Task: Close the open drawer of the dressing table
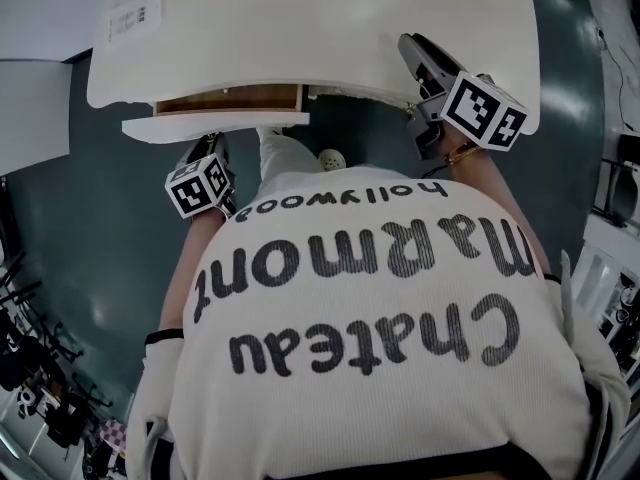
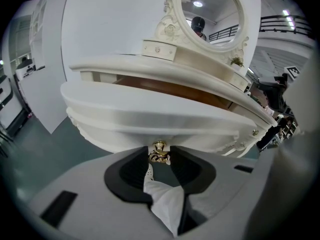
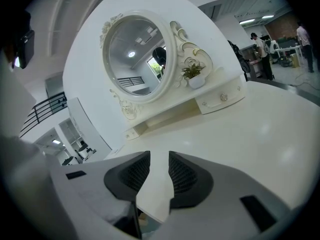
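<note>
**A:** Where is the drawer now?

**B:** The drawer sticks well out of the dressing table, below its top, on my left. My left gripper has its fingers apart. The brass knob sits between their tips, and I see no squeeze on it. My right gripper hovers above the table's top, fingers apart and empty.

**A:** What worries you?

**B:** With the knob loose, a push may slide off it and scrape the drawer's front. A slanted shove could also skew the drawer and jam it.
</note>
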Action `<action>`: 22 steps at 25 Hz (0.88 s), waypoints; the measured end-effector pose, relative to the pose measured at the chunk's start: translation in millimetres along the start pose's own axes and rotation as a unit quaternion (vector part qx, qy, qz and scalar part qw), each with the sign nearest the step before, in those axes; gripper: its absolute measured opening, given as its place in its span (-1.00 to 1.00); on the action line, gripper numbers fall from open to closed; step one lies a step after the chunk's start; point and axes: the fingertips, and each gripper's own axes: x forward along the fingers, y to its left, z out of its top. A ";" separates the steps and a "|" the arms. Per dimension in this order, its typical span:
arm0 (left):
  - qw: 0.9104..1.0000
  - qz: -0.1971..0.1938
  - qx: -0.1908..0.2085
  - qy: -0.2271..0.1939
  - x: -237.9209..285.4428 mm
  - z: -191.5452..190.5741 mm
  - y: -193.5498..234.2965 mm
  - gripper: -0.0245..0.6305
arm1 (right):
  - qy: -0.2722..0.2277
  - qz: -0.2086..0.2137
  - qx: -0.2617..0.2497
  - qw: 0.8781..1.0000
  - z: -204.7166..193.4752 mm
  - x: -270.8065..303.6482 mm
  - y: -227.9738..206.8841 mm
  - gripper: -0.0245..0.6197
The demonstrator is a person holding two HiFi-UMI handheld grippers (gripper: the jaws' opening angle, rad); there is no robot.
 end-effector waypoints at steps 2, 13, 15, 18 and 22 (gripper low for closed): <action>1.000 0.003 0.002 -0.001 2.3 0.9 0.9 -0.50 | -0.001 -0.002 0.001 1.000 -1.0 -0.4 -2.1 -0.51; 1.000 0.007 0.017 -0.004 14.5 10.2 4.9 -0.50 | -0.003 -0.014 0.006 1.000 -6.0 -1.5 -8.5 -0.51; 1.000 0.008 0.021 -0.005 18.3 11.3 5.2 -0.50 | -0.005 -0.017 0.008 1.000 -8.9 -1.4 -11.2 -0.51; 1.000 0.011 0.025 -0.006 21.6 13.8 5.1 -0.50 | -0.006 -0.017 0.009 1.000 -10.1 -1.0 -12.0 -0.51; 1.000 0.009 0.029 -0.005 23.4 15.8 5.2 -0.49 | -0.007 -0.019 0.010 1.000 -9.1 -1.3 -12.6 -0.51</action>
